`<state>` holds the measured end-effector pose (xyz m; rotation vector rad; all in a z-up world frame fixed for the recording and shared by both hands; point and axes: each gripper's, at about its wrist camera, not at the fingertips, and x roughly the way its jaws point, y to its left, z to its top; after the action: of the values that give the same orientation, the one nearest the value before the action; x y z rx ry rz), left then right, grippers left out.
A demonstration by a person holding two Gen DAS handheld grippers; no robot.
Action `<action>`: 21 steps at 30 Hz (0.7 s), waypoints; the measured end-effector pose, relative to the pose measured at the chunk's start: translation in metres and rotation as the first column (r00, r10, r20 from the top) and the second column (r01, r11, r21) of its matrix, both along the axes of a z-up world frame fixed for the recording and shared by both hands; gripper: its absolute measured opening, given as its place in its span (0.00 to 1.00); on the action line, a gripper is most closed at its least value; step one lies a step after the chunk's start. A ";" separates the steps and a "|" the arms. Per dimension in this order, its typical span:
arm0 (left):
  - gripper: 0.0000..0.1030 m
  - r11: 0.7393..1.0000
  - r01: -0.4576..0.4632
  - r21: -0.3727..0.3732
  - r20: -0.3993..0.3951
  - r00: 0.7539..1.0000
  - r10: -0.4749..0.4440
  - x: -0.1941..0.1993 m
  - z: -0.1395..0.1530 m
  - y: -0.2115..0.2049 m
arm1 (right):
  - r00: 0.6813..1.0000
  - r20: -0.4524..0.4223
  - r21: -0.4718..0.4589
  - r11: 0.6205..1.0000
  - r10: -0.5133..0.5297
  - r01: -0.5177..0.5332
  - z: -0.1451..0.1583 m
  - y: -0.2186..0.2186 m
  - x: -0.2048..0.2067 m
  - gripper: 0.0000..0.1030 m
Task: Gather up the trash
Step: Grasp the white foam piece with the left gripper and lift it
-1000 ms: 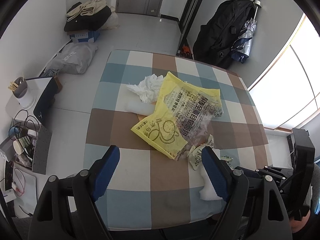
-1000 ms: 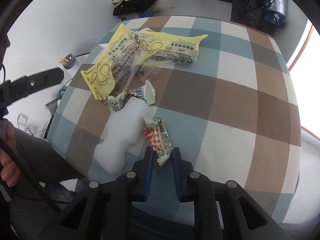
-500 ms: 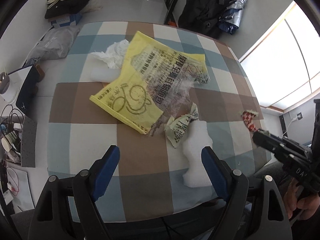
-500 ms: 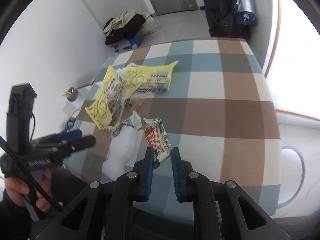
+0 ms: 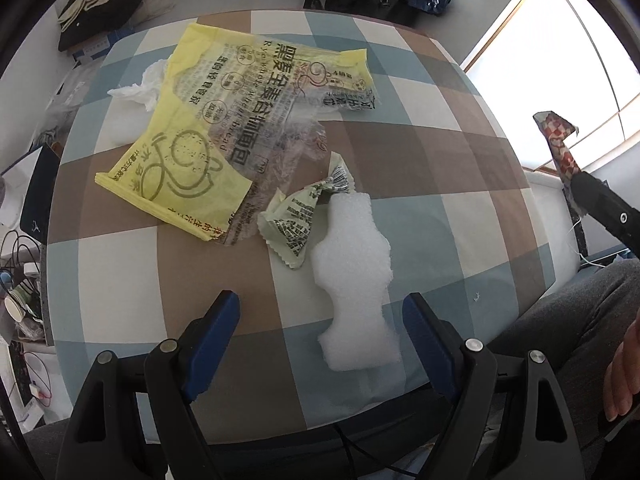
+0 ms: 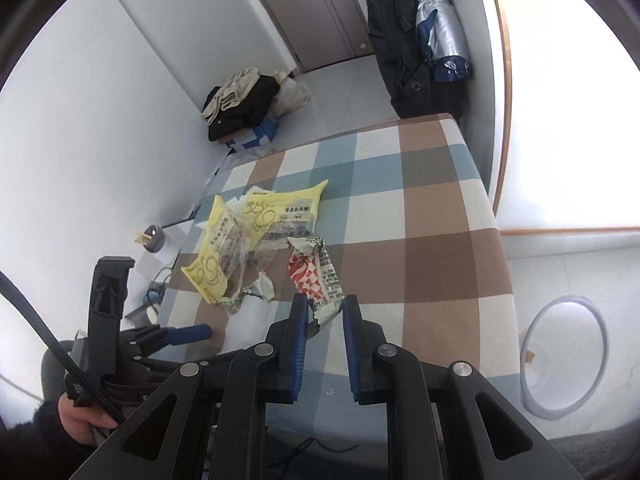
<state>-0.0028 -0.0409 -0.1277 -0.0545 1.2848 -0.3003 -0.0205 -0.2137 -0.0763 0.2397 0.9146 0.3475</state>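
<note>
My right gripper (image 6: 325, 307) is shut on a red-and-white snack wrapper (image 6: 316, 274) and holds it in the air above the table's right edge; the wrapper also shows in the left wrist view (image 5: 558, 142). My left gripper (image 5: 320, 308) is open and empty above the near part of the checked table (image 5: 440, 168), with a white foam piece (image 5: 354, 276) between its fingers. A green wrapper (image 5: 306, 214), a large yellow bread bag (image 5: 224, 128) and a crumpled white tissue (image 5: 140, 86) lie beyond it.
A white-lined trash bin (image 6: 564, 356) stands on the floor right of the table. A dark coat and folded umbrella (image 6: 436, 36) hang by the door. Clothes on a box (image 6: 244, 104) sit on the floor. A low stand with cups (image 5: 20, 304) is at the left.
My right gripper has lifted the red wrapper off the table and swung right, toward the bin side. My left gripper has moved forward over the table toward the foam piece.
</note>
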 end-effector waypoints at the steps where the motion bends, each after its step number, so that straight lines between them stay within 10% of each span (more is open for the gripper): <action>1: 0.79 1.000 0.009 0.005 0.001 1.000 -0.009 -0.001 0.000 -0.002 | 1.000 0.002 0.003 1.000 -0.004 0.004 0.001 -0.002 -0.001 0.16; 9: 0.71 0.997 0.045 0.057 0.020 0.999 -0.046 -0.006 0.000 -0.011 | 0.999 0.017 0.017 0.999 -0.030 0.029 0.005 -0.011 -0.007 0.16; 16: 0.27 0.995 0.067 0.080 0.035 0.997 -0.070 -0.009 0.002 -0.012 | 0.999 0.026 0.020 0.999 -0.037 0.037 0.006 -0.012 -0.010 0.16; 21: 0.26 0.995 0.082 0.065 0.044 0.995 -0.085 -0.011 0.004 -0.015 | 0.999 0.025 0.016 0.999 -0.040 0.040 0.005 -0.011 -0.010 0.16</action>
<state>-0.0138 -0.0555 -0.1240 0.0597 1.2509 -0.3304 -0.0307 -0.2251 -0.0713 0.2666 0.8819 0.3199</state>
